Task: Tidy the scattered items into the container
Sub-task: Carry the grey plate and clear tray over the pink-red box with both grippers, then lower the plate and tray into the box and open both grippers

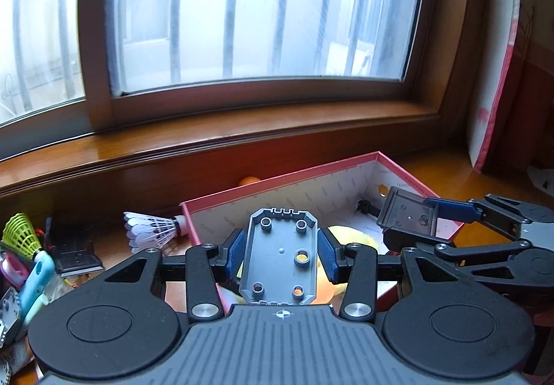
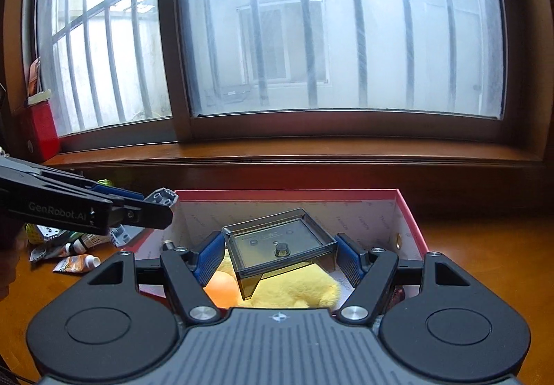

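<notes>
Both loads hang over the pink box (image 2: 407, 212) — the left gripper (image 1: 282, 253) pinching a grey plate (image 1: 280, 260), the right gripper (image 2: 278, 257) pinching a smoky tray (image 2: 280, 243) — and, released together, they may well bounce off the yellow plush (image 2: 294, 291) or collide.

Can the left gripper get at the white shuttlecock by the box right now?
Probably not yet: the left gripper is shut on a grey plastic plate, so it must drop that first. Otherwise the white shuttlecock lies uncovered left of the pink box.
</notes>
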